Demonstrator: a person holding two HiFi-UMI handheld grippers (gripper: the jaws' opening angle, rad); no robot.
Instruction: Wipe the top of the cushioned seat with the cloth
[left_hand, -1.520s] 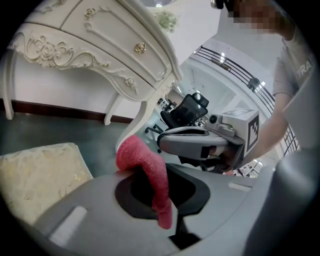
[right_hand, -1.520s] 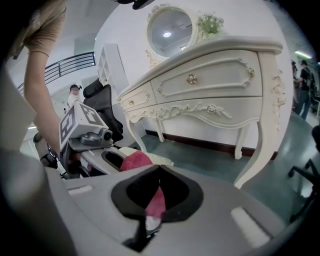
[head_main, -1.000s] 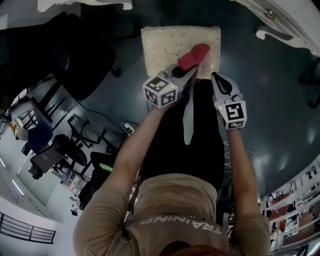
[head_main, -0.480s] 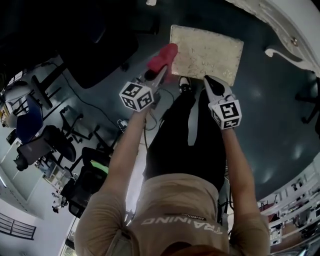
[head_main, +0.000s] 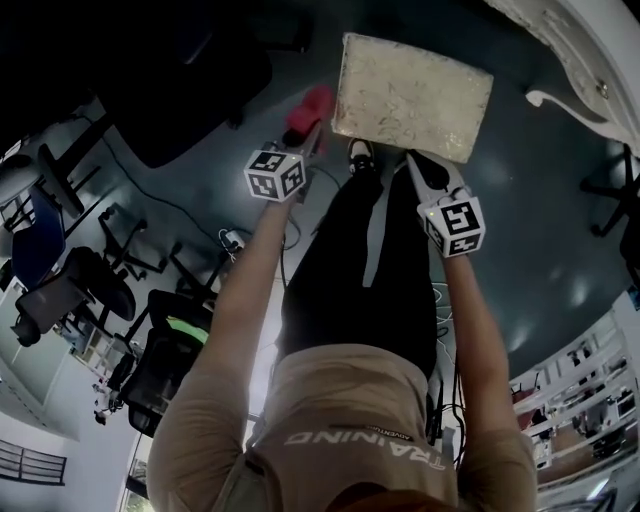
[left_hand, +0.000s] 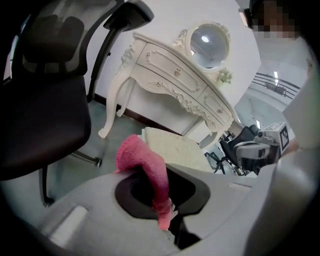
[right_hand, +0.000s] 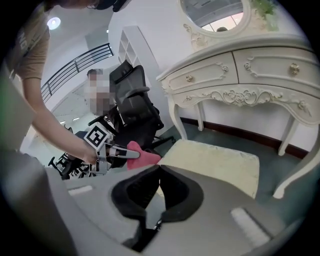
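Observation:
The cushioned seat (head_main: 412, 95) is a cream, rectangular pad low over the dark floor; it also shows in the left gripper view (left_hand: 175, 148) and the right gripper view (right_hand: 216, 161). My left gripper (head_main: 312, 138) is shut on a pink cloth (head_main: 308, 108), which hangs just off the seat's left edge, not on its top. The cloth (left_hand: 144, 161) bulges out between the left gripper's (left_hand: 159, 186) jaws. My right gripper (head_main: 420, 165) hovers at the seat's near edge. In its own view the right gripper (right_hand: 159, 169) is shut with nothing in it, and the cloth (right_hand: 144, 156) shows to its left.
A white carved dressing table (left_hand: 175, 75) with a round mirror (left_hand: 210, 42) stands behind the seat. A black office chair (left_hand: 40, 100) is to the left. More chairs and stands (head_main: 90, 290) crowd the left floor. The person's dark legs (head_main: 365, 270) stand before the seat.
The left gripper has carried the pink cloth from over the seat's top to the left, off its edge. The right gripper stays at the near edge.

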